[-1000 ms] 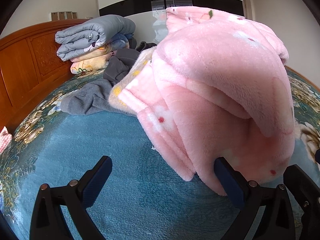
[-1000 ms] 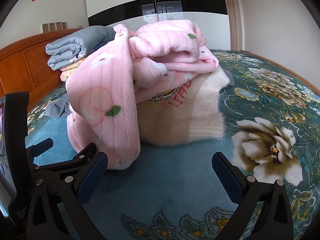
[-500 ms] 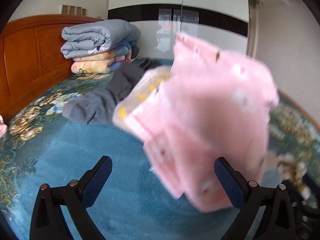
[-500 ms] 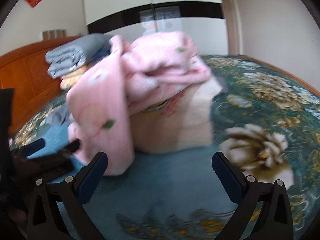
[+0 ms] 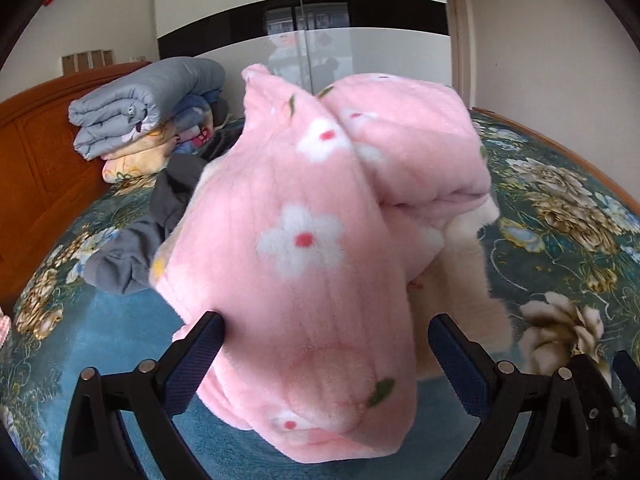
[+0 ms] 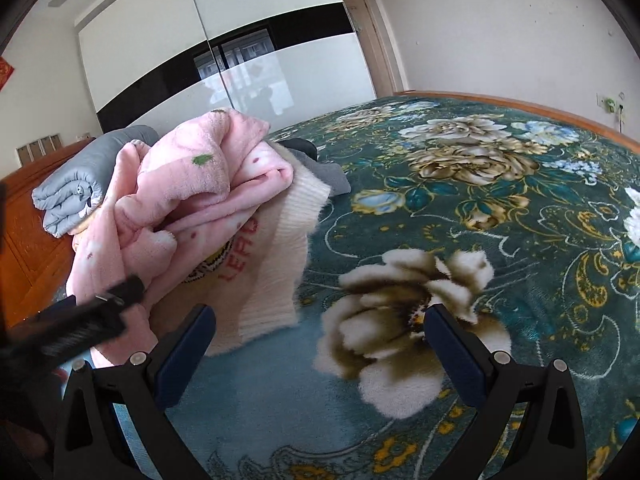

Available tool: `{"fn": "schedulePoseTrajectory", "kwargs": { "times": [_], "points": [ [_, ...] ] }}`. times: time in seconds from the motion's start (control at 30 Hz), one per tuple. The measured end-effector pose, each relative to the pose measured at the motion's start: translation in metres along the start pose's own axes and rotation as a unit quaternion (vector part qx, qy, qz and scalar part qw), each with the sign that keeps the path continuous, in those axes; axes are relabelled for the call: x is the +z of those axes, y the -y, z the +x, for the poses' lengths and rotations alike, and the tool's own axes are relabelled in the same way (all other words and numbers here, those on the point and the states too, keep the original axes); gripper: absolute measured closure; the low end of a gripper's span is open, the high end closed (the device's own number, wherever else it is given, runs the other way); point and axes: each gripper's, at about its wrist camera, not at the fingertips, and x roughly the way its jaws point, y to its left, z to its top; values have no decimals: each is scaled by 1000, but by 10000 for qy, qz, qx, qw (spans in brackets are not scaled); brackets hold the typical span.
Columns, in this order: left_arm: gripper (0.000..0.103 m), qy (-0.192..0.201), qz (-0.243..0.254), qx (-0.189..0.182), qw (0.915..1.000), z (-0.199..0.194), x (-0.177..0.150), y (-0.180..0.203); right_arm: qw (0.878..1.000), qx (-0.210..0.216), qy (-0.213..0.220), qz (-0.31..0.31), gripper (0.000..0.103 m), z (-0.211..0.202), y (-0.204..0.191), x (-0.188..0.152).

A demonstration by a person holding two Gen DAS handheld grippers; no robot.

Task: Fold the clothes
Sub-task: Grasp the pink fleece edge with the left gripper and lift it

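Taking the pink fleece [image 5: 304,240] as the landmark: left of it, against the headboard [image 5: 36,152], sits a stack of folded quilts [image 5: 140,108], with a grey garment [image 5: 132,252] crumpled between stack and fleece.

The fleece itself lies heaped on the bed [image 5: 92,344], draped over a cream sweater [image 6: 276,264]. A second ago its hanging edge was off to the right side of the left gripper [image 5: 326,354]; now that gripper has swung round and pushed in, so the fleece's lower fold fills the gap between its spread fingers. They are wide apart and not yet pinching anything, so the grasp looks about to happen, not done.

Right of the fleece, the right gripper [image 6: 320,344] has turned away from the pile. Its fingers are also spread, holding nothing, over bare floral bedspread, with the sweater's hem just at its left finger [image 6: 188,348].

Folding seems barely begun; the fleece must first be lifted clear.
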Motion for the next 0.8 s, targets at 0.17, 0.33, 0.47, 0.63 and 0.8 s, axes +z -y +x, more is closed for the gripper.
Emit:
{"fn": "schedulePoseTrajectory", "kwargs": {
  "times": [0.17, 0.33, 0.47, 0.63, 0.8],
  "points": [
    [43, -11, -219, 66, 9997, -8, 5, -35, 9999, 83, -29, 81, 0, 2, 2, -3],
    [88, 298, -297, 28, 9991, -38, 8, -72, 9995, 212, -215, 37, 0, 10, -2, -11],
    [91, 652, -480, 11, 9967, -84, 11, -113, 9993, 273, -255, 21, 0, 12, -3, -16],
    [93, 1059, -708, 31, 9919, -147, 7, -166, 9988, 417, -265, 57, 0, 11, -10, -19],
    [93, 979, -1115, 270, 9886, -179, -21, -220, 9963, 811, -277, 97, 0, 5, -23, -21]
  ]
}}
